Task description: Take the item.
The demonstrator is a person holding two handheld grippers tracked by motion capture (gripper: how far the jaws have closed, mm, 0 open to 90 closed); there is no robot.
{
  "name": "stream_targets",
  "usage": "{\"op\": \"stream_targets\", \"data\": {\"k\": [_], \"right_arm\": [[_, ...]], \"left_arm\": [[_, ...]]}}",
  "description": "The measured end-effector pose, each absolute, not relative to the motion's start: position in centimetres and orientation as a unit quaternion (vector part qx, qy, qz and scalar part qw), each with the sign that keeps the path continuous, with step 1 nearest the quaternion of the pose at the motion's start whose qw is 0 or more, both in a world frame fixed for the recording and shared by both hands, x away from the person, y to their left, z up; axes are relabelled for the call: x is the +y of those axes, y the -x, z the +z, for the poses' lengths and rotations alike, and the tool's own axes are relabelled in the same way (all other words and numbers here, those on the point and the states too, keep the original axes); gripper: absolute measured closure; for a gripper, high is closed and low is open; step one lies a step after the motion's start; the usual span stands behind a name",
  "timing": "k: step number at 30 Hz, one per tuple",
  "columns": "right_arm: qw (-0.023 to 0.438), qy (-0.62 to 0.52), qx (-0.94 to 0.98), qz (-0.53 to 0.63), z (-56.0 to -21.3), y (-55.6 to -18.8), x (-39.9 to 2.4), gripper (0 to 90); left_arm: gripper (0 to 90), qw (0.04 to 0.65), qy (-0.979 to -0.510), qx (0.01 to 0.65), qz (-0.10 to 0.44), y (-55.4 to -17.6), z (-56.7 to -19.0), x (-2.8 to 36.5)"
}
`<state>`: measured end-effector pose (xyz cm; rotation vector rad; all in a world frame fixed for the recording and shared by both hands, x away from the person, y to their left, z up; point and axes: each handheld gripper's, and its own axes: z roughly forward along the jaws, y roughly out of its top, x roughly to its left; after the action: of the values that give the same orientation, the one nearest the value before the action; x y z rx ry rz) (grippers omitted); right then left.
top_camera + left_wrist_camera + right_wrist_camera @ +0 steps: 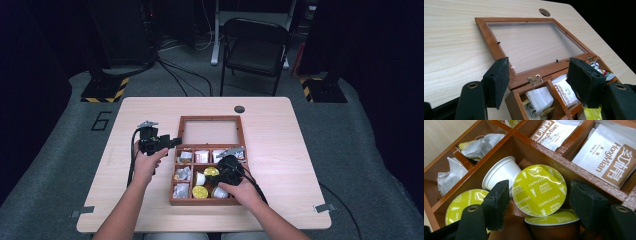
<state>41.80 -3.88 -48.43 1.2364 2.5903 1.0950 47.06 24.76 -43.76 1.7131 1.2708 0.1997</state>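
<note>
A wooden compartment box (172,186) lies on the table with its glass lid (210,119) folded flat behind it. My right gripper (217,176) reaches into the box's front middle compartment. Its jaws stand open on either side of a tilted green-lidded cappuccino capsule (539,190), with a narrow gap at each pad. A white capsule (501,171) lies on its side behind it, and more green-lidded capsules (461,203) lie around it. My left gripper (175,141) hovers just left of the box's back corner, open and empty, pointing at the lid hinge (535,80).
Tea bags (480,145) fill the left compartments and HongMian sachets (609,155) the back ones. A round cable hole (239,109) is near the table's far edge. A folding chair (255,47) stands beyond the table.
</note>
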Motion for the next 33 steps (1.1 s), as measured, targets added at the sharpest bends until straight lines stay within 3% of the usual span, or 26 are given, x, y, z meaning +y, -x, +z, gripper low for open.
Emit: {"op": "stream_targets", "data": {"k": [21,33], "right_arm": [[0.051,-0.382,0.862,0.330,-48.6,-42.0,-3.0,37.2],[0.055,-0.372,0.850,0.369,-45.4,-41.2,-3.9,37.2]], "left_arm": [[34.1,0.488,-0.691,0.528,0.083,-46.8,-43.2,25.1],[34.0,0.485,-0.690,0.530,0.084,-46.9,-43.4,25.4]]}}
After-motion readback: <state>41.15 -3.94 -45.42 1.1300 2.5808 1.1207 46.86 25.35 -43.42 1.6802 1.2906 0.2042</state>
